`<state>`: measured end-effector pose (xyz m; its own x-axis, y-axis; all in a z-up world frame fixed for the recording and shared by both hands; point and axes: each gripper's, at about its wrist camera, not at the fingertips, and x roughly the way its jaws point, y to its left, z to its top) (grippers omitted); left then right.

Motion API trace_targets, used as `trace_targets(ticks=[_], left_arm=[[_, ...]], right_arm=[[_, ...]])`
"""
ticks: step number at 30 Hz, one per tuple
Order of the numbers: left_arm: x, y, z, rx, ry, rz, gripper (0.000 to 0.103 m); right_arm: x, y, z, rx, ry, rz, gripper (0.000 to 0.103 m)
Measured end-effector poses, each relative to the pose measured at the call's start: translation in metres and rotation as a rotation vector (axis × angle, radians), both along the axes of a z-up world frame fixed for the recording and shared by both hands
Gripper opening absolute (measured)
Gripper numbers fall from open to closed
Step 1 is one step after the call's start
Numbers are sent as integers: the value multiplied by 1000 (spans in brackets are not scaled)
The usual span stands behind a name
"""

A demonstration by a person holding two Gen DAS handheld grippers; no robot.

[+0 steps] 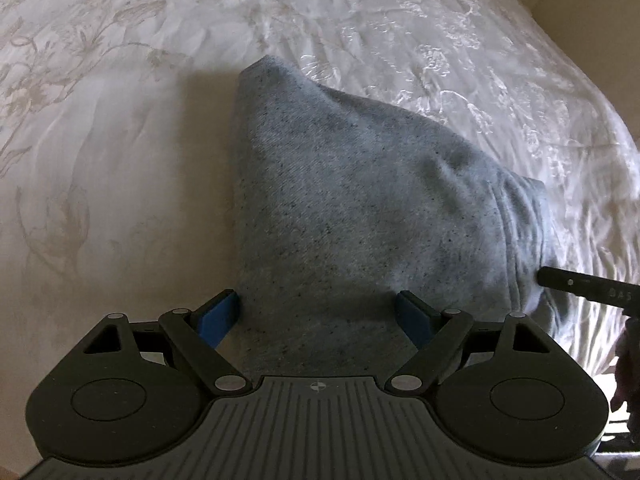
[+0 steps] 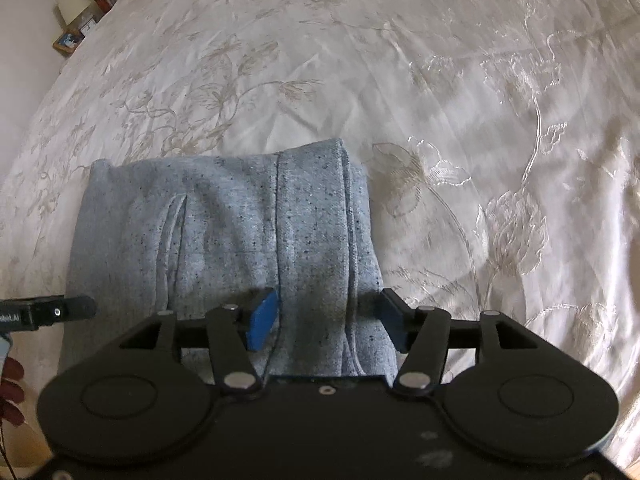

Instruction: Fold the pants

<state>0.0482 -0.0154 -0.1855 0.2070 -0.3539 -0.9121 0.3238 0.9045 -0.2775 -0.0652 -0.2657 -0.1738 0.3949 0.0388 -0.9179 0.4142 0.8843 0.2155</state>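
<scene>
Blue-padded fingers [image 1: 218, 318] on my left gripper [image 1: 318, 312] stand wide apart, with the near edge of the pants [image 1: 360, 208] running between them; I cannot tell whether either pad actually presses the cloth. From this side the pants are a folded bundle of heathered grey-blue knit, flecked with dark specks, tapering to a rounded peak ahead of the fingers and swelling into a thicker rolled fold off to the right fingertip's side. On my right gripper [image 2: 326, 318] the fingers [image 2: 262, 320] are also spread, straddling a narrower band of the same fabric; stitched seam lines run lengthwise between the pads, and a slit-like pleat or pocket opening sits just left of the left pad. Here the bundle looks roughly rectangular, its far edge straight and hemmed, ahead of the fingertips. Underneath lies a bedspread [image 2: 440, 100], pale cream and satiny, embroidered with vines and flowers, lightly creased, reaching well beyond the fingers on all sides. Each view catches the other gripper's black finger poking in at the bundle's side. Far off past the left fingertip in the right view, a small wooden nightstand [image 2: 68, 44] holds a pale lampshade [image 2: 72, 0] and blurred small items.
</scene>
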Motion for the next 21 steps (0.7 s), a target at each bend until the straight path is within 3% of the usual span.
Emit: trace_targets(ticks=[6, 11, 21], left_arm=[[0, -1, -9, 2, 30, 12, 86], [10, -12, -24, -2, 78, 6, 102], [24, -21, -37, 29, 125, -14, 103]], right_arm=[[8, -9, -7, 25, 13, 19, 67], [16, -19, -16, 76, 17, 14, 71], [22, -41, -36, 213, 9, -34, 81]])
